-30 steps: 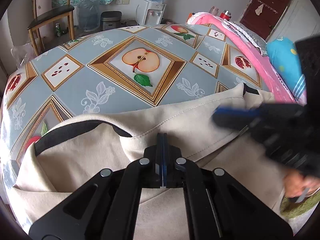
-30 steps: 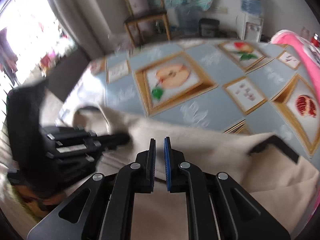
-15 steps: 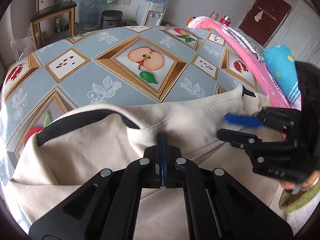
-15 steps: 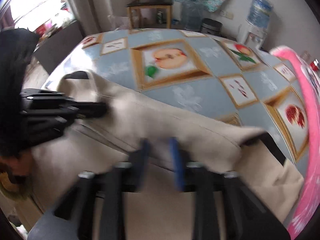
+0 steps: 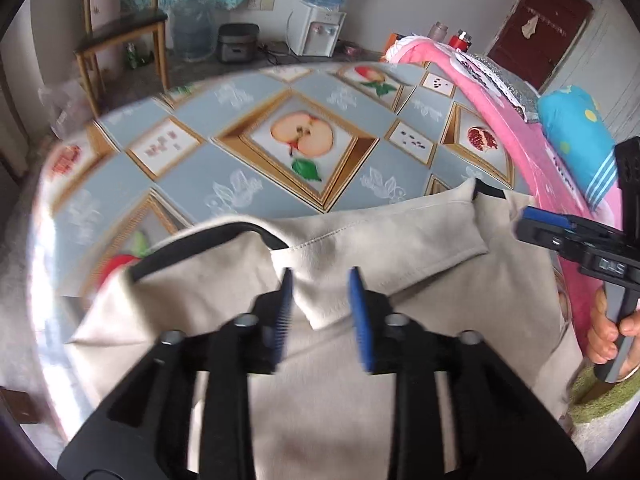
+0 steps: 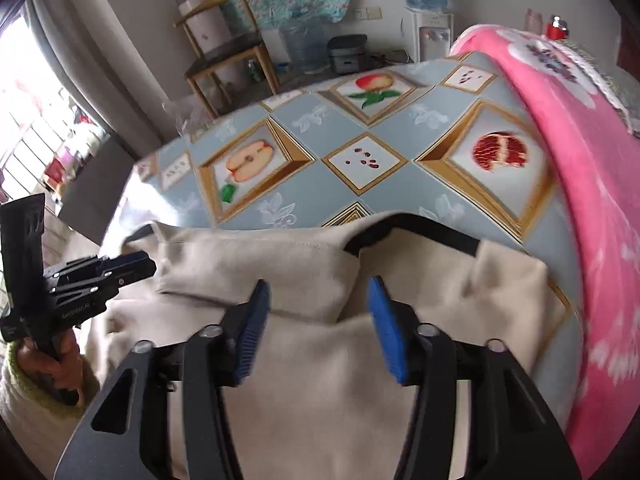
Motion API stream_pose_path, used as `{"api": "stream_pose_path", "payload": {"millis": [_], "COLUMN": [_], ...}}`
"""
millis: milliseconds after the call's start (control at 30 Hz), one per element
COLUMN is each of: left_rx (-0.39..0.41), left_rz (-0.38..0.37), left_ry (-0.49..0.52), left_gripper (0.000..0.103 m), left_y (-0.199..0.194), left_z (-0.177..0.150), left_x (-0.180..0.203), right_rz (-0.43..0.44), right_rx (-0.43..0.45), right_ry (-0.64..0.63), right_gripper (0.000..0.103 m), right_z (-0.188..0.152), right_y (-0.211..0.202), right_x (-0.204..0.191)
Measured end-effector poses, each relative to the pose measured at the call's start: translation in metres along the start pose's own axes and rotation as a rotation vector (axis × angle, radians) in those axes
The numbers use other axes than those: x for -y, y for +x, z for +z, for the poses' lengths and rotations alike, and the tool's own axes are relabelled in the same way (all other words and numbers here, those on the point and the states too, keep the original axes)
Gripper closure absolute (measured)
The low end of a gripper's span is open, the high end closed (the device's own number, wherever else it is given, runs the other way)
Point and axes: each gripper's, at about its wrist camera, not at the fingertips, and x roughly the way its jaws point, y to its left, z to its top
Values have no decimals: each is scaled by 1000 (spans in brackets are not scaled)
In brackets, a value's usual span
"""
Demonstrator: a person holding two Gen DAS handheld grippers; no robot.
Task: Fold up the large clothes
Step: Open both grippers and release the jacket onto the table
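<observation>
Left wrist view showed the beige garment (image 5: pixel 400 248) lying on the fruit-print tablecloth (image 5: pixel 248 176), its black-trimmed edge folded back toward the camera. Above it the left gripper (image 5: pixel 322 312) hung with jaws opening, blue pads clear of the cloth, a fold showing between them. From the right wrist, the right gripper (image 6: pixel 318 320) was likewise opening over the cloth, gripping nothing. A pink blanket (image 6: pixel 592 168) lay along the table's right side, beside the garment.
</observation>
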Motion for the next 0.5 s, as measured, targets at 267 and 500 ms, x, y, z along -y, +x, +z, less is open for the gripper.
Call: {"api": "stream_pose_path", "payload": {"millis": [267, 500], "left_rx": [28, -42], "left_rz": [102, 149], "left_ry": [113, 77], "left_gripper": [20, 19], "left_y": [-95, -114], "left_z": [-58, -146], "left_x": [26, 40], "right_rz": [-20, -43], "right_rx": [63, 10], "right_ry": [-33, 1], "right_gripper": [11, 10], "right_z": [-78, -161], "right_y": [-89, -94], "right_x": [-27, -44]}}
